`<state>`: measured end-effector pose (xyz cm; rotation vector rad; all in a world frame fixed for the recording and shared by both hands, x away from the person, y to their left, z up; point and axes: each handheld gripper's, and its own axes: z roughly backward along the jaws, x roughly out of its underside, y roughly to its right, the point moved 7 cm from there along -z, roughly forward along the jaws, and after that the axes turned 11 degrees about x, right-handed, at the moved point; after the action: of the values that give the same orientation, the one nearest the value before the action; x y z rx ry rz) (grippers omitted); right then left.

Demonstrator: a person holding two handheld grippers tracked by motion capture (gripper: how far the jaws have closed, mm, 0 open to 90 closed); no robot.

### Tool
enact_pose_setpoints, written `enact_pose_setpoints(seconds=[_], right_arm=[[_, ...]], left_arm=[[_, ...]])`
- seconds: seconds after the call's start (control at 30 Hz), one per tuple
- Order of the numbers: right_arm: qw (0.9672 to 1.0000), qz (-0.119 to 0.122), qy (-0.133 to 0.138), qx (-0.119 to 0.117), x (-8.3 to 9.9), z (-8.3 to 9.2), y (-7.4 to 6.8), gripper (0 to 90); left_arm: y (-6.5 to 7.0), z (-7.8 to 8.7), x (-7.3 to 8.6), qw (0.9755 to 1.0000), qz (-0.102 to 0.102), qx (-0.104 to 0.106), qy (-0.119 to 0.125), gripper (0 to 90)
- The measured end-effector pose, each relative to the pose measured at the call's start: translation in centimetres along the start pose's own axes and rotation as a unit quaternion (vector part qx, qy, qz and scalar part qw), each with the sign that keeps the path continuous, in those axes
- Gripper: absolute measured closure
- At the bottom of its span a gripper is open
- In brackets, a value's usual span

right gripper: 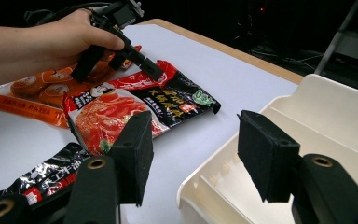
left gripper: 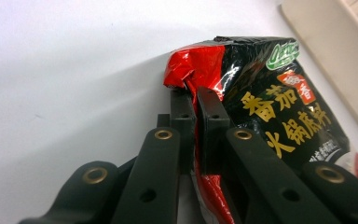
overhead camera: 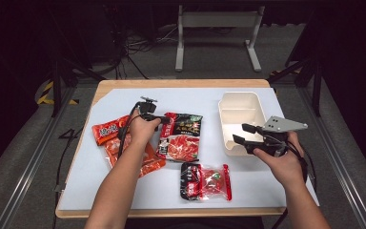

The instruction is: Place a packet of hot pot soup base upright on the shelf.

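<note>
**A:** Where are you at with this one?

**B:** Working near to far: closest to me on the worktop (overhead camera: 124, 198) is a small red-and-black packet (overhead camera: 205, 181), untouched. Next out, my right gripper (overhead camera: 243, 133) hovers at the near rim of the cream tray (overhead camera: 225, 107), jaws spread with nothing between them. My left gripper (overhead camera: 164, 120) is the busy one. Its jaws are clamped on the top edge of the black-and-red hotpot pouch (left gripper: 261, 93), pinching the crinkled red corner. The pouch itself lies flat mid-worktop, between the orange packets (overhead camera: 108, 130) on the left and the tray on the right.

**A:** So you're at the grasp step?

**B:** That's how I read it: grip made, lift not begun. The tray looks like the destination, though that's a guess.

**A:** What does the next move need?

**B:** A straight lift first, so the pouch hangs free from that corner. Then I'd carry it right over the tray wall. The foil is slick and I only have an edge, so I'd go slow. The right jaws should stay clear of the tray mouth.
</note>
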<state>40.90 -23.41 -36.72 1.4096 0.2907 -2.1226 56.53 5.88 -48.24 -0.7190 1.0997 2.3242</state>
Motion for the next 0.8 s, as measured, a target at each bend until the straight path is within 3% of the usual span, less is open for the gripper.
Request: enact_pose_setpoints(seconds=[0.13,0.23,0.37,0.6,0.8], right_arm=[[1.0,0.001,-0.001,0.0,0.0,-0.1,0.0,46.2],[1.0,0.003,-0.001,0.0,0.0,0.0,0.0,46.6],[1.0,0.003,0.0,0.001,-0.1,0.0,0.0,47.1],[1.0,0.005,-0.002,0.0,0.0,0.0,0.0,48.1],[1.0,0.001,-0.002,0.001,-0.1,0.2,0.1,48.6]], left_arm=[[1.0,0.6,-0.6,0.9998,-0.014,0.003,0.017,87.9],[1.6,1.3,-1.1,0.9994,-0.012,0.006,0.031,88.2],[2.8,2.4,-1.8,0.9978,-0.033,0.005,0.057,88.4],[4.3,3.7,-2.3,0.9953,-0.05,0.02,0.08,88.4],[7.1,5.3,-2.6,0.9884,-0.095,0.037,0.112,88.4]])
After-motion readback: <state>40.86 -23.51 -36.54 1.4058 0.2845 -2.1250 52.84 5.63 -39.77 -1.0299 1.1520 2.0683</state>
